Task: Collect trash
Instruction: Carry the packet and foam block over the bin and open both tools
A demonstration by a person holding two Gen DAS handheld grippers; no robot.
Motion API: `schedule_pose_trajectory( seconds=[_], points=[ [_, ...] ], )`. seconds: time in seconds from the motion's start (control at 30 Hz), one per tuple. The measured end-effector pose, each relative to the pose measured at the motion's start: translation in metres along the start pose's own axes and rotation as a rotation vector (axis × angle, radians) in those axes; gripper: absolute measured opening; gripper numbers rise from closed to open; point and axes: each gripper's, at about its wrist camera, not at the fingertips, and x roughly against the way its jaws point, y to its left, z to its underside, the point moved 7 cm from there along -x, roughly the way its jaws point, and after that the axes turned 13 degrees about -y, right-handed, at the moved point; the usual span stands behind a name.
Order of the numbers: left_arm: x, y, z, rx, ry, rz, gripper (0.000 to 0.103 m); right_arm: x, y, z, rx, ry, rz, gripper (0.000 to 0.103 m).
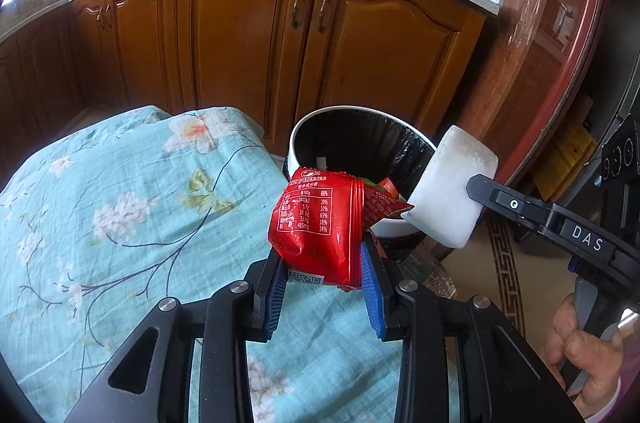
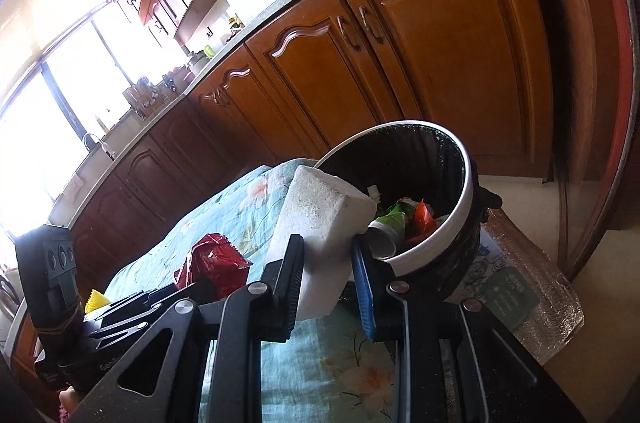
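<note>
Left gripper (image 1: 324, 275) clamps a red snack wrapper (image 1: 316, 219) at the bin's (image 1: 394, 225) near rim. Right gripper (image 2: 326, 273) clamps a white foam block (image 2: 320, 219), touching the rim at 9 o'clock, above the cloth-covered bench (image 1: 120, 207).

A worktop (image 1: 132, 191) draped in a light-blue cotton cloth printed with pale blossoms and dark branches fills the left wrist view from 7 to 11 o'clock. In the right wrist view a small yellow ridged object (image 2: 96, 300) shows at 8 o'clock at the cloth's edge; whether it rests on the cloth cannot be told.
</note>
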Motion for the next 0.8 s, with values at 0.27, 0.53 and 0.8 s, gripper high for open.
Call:
schedule_pose_trajectory(
  seconds=[0.27,0.53,0.8],
  points=[
    [-0.012,-0.006,-0.005,-0.011,0.002,0.005,0.033,0.002,-0.004,-0.008,0.005,-0.02,0.01,0.025],
    [-0.024,-0.012,-0.012,-0.025,0.001,0.007,0.033,-0.001,-0.012,-0.013,0.014,-0.027,0.023,0.025],
    [-0.039,-0.02,-0.027,-0.036,-0.005,0.008,0.033,-0.006,-0.018,-0.021,0.035,-0.035,0.043,0.025]
  ],
)
